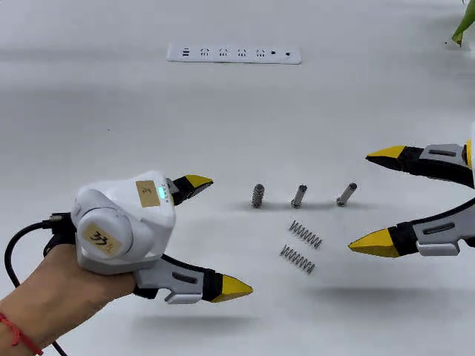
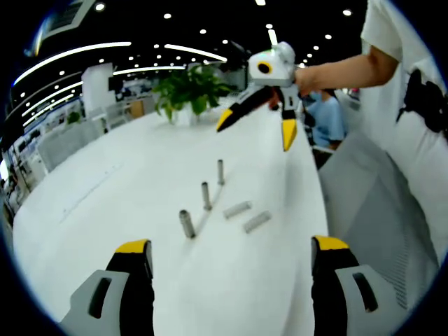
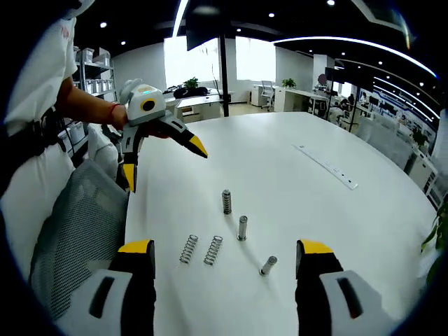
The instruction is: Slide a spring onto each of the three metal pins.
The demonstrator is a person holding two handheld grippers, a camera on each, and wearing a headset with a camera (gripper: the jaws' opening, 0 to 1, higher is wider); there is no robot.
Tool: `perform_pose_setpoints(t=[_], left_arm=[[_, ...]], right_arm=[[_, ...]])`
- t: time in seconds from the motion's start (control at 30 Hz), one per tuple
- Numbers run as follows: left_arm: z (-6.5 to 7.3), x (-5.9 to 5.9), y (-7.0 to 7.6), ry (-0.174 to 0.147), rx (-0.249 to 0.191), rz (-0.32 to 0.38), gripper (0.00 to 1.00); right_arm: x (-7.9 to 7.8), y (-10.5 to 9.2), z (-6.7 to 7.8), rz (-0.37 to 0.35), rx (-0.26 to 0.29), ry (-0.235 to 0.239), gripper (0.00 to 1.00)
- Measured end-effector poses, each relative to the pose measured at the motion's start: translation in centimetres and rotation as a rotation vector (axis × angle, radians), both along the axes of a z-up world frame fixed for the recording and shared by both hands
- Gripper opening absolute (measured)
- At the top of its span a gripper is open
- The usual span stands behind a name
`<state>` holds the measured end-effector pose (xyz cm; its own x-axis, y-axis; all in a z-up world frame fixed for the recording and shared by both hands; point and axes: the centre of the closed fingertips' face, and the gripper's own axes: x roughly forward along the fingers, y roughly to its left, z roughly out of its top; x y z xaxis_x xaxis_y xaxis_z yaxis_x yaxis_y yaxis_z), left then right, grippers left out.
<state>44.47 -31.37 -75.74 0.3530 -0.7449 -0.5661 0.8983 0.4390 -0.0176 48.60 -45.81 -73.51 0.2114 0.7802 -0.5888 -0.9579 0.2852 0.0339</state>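
Note:
Three short metal pins stand in a row on the white table. The left pin (image 1: 257, 195) (image 3: 226, 201) wears a spring. The middle pin (image 1: 299, 196) and right pin (image 1: 346, 193) are bare. Two loose springs (image 1: 305, 234) (image 1: 297, 259) lie just in front of them. My left gripper (image 1: 215, 233) (image 2: 231, 245) hovers open to the left of the pins, holding nothing. My right gripper (image 1: 375, 199) (image 3: 225, 246) hovers open to their right, also holding nothing. Each gripper shows in the other's view, the right gripper (image 2: 257, 133) and the left gripper (image 3: 164, 166).
A white power strip (image 1: 234, 53) lies at the far side of the table. A green plant leaf (image 1: 464, 26) pokes in at the top right. A black cable (image 1: 15, 252) trails from the left gripper. A grey mesh chair (image 3: 70, 224) stands beside the table.

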Motion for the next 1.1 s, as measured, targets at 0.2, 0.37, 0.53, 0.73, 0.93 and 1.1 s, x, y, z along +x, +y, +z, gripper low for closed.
perform_pose_setpoints(t=[0.2, 0.37, 0.53, 0.73, 0.93, 1.1], left_arm=[[-0.1, -0.2, -0.2, -0.003, 0.037, -0.015, 0.93], [-0.6, -0.7, -0.5, -0.013, 0.105, -0.063, 0.87], [-1.4, -1.3, -1.7, -0.012, 0.162, -0.151, 0.77], [-2.6, -1.5, -4.0, -0.016, 0.211, -0.249, 0.59], [-4.6, -1.4, -6.1, -0.035, 0.281, -0.355, 0.41], [-6.3, -1.0, -7.2, -0.026, 0.320, -0.401, 0.36]], right_arm=[[-0.5, -2.5, -0.3, -0.065, 0.043, 0.012, 0.87], [-1.1, -3.9, -1.0, -0.100, 0.055, 0.020, 0.87], [-1.6, -4.8, -1.4, -0.124, 0.074, 0.022, 0.87], [-1.8, -5.7, -1.8, -0.151, 0.082, 0.028, 0.87], [-2.0, -6.1, -1.9, -0.170, 0.092, 0.029, 0.86], [-2.1, -6.6, -2.2, -0.183, 0.094, 0.032, 0.86]])
